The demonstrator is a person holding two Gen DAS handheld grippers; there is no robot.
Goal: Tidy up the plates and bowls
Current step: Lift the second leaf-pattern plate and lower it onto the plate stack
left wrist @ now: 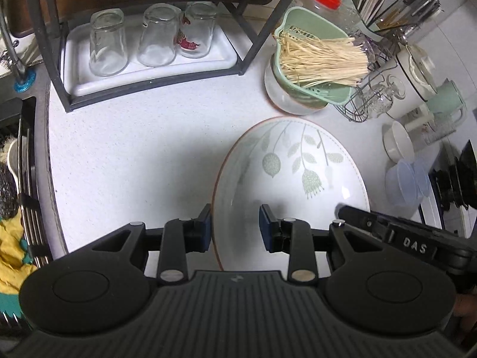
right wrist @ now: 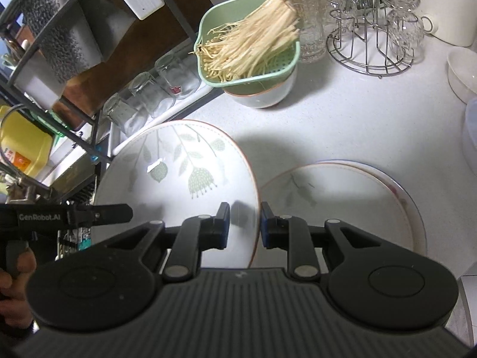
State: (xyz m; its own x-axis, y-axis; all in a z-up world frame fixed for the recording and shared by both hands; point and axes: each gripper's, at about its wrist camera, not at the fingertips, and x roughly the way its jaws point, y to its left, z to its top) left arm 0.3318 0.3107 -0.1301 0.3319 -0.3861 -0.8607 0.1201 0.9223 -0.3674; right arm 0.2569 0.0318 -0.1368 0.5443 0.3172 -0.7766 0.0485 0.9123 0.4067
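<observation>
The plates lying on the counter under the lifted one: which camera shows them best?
Right wrist: the stacked plates lie in plain sight beside the lifted plate, past the right gripper. The left wrist view shows none of the stack.

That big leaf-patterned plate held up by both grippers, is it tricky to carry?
Probably. The leaf-patterned plate looks like glazed ceramic, so likely stiff, slippery and breakable. Each hand-held gripper, left and right, pinches only its thin rim, so it may tilt.

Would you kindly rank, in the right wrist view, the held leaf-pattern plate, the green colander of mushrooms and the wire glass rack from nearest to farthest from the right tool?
1. Leaf-pattern plate, its rim between the right tool's pads.
2. Green colander, up centre.
3. Wire glass rack, upper right.
</observation>
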